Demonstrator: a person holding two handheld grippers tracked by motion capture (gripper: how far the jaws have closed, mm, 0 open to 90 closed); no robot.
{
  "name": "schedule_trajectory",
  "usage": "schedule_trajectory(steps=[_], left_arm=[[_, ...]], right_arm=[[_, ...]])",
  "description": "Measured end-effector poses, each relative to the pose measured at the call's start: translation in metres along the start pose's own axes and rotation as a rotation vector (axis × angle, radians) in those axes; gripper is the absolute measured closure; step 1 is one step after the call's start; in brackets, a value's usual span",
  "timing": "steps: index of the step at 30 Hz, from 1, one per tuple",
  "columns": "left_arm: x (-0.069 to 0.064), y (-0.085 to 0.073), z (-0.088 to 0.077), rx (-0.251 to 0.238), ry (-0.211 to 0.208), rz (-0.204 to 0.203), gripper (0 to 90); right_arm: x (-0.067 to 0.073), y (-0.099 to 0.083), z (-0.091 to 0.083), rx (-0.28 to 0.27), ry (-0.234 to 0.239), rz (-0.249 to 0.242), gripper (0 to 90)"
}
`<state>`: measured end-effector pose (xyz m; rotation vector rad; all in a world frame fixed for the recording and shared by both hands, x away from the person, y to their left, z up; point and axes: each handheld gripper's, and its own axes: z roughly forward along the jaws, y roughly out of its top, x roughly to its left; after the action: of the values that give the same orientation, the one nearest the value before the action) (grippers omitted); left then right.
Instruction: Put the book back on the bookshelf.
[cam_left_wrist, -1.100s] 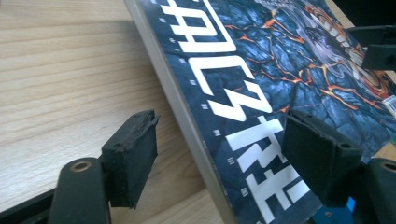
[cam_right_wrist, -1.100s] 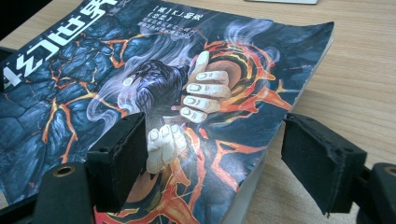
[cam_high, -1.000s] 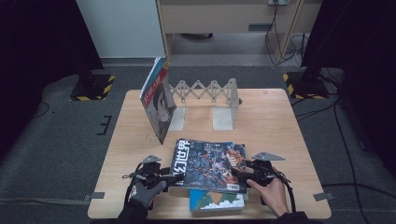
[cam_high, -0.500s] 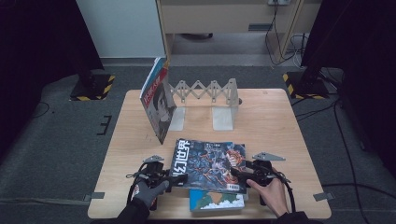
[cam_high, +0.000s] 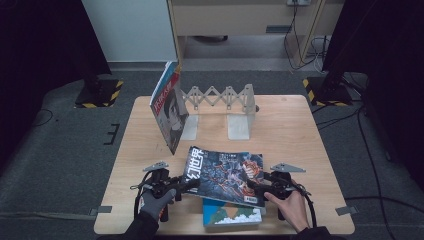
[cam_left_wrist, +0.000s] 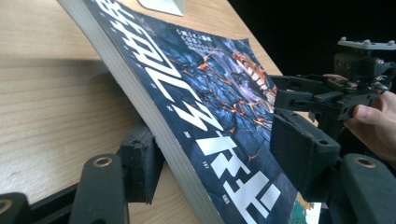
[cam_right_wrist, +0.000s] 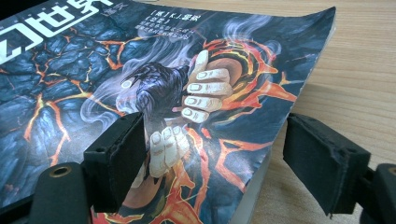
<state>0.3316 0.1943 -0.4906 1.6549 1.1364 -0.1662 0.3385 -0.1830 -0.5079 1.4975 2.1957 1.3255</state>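
Two grippers meet one dark magazine (cam_high: 223, 175) at the near edge of the table (cam_high: 295, 130), one at each end of it. At its left end, the left gripper (cam_high: 189, 184) has the thick spine edge between its jaws, which have just been closing; in the left gripper view one pad sits under the spine and the other hangs just above the cover, not pressing, so the grip is not yet made. At the right end, the right gripper (cam_high: 252, 186) straddles a cover corner with its jaws apart, one pad over the artwork, the other off the edge beside the table. The magazine rests tilted on a blue-green book (cam_high: 231, 214) below it. Farther back, a second magazine (cam_high: 170, 107) leans upright against a grey folding rack (cam_high: 220, 95).
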Motion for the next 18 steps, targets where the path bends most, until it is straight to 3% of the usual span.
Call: schedule_trajectory(steps=[7, 12, 18], left_arm=[[-0.0016, 0.0028, 0.0026, 0.026, -0.019, -0.025, 42.3], [-0.0081, 0.0047, 0.0054, 0.059, -0.036, 0.019, 50.4], [-0.0083, 0.0057, 0.0039, 0.077, -0.030, 0.013, 57.9]], right_arm=[[-0.0001, 0.0002, 0.0006, -0.003, 0.002, 0.004, 21.2], [0.0002, 0.0002, 0.0009, -0.002, 0.002, -0.001, 21.1], [-0.0002, 0.0000, 0.0009, -0.001, 0.006, 0.000, 21.2]])
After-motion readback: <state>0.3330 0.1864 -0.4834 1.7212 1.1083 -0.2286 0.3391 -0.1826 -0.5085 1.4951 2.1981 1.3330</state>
